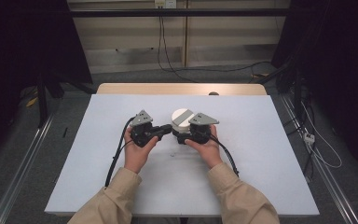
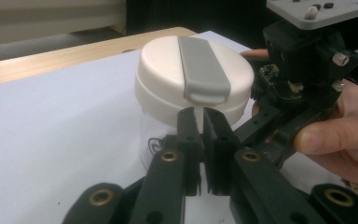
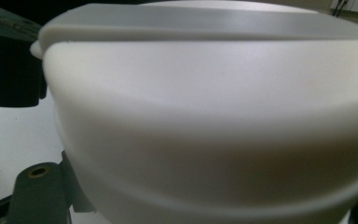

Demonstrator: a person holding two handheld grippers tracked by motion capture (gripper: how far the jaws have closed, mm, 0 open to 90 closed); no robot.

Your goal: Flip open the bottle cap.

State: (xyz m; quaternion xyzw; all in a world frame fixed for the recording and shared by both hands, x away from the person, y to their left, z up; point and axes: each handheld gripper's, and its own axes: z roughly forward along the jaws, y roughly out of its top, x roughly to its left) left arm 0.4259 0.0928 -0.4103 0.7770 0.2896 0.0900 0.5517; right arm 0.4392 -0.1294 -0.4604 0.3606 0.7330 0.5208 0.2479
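Observation:
A white cup [image 1: 182, 117] with a round white lid and a grey flap [image 2: 200, 65] across it stands on the white mat, just beyond both hands. My left gripper [image 1: 169, 129] points at it from the left. In the left gripper view its jaws [image 2: 201, 122] are shut together with nothing between them, their tips just under the flap's tab at the lid's rim. My right gripper [image 1: 181, 135] comes in from the right, with the cup's body below the lid between its wide-set jaws. The lid [image 3: 214, 116] looms close in the right gripper view, beside one black finger [image 3: 37, 189].
The white mat [image 1: 98, 154] covers most of a wooden table [image 1: 177, 88]. Black cables trail from both grippers over the mat toward the person. Metal rails [image 1: 23, 154] run along the floor on either side, and loose cables lie on the floor behind and to the right.

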